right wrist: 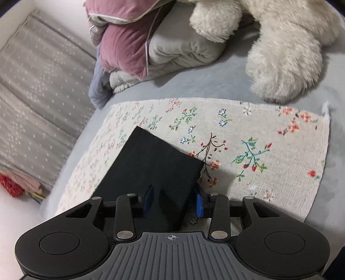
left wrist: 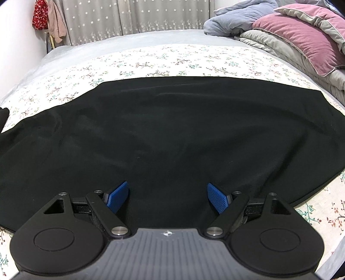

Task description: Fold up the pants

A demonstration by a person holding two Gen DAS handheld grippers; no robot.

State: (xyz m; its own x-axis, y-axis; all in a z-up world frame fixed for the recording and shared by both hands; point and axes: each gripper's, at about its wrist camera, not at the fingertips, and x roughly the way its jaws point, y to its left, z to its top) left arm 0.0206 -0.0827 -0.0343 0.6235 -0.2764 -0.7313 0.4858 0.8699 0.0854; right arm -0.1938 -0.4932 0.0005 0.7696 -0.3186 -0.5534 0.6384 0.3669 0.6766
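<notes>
Black pants (left wrist: 172, 129) lie spread flat across a floral sheet (left wrist: 151, 60) on the bed and fill the middle of the left wrist view. Just above their near edge, my left gripper (left wrist: 168, 198) is open, its blue pads (left wrist: 117, 197) far apart with nothing between them. In the right wrist view, one narrow squared end of the pants (right wrist: 151, 161) lies on the floral sheet (right wrist: 258, 140). My right gripper (right wrist: 174, 202) straddles that end, and a raised fold of cloth sits between its blue pads (right wrist: 199, 204). A gap still shows between the pads, so this gripper is open.
Pink and grey pillows (left wrist: 301, 38) and a blue-grey blanket (left wrist: 237, 19) are piled at the head of the bed. A white plush toy (right wrist: 280, 53) lies beyond the sheet's far edge. A grey curtain (left wrist: 129, 17) and hanging clothes (left wrist: 39, 13) stand behind the bed.
</notes>
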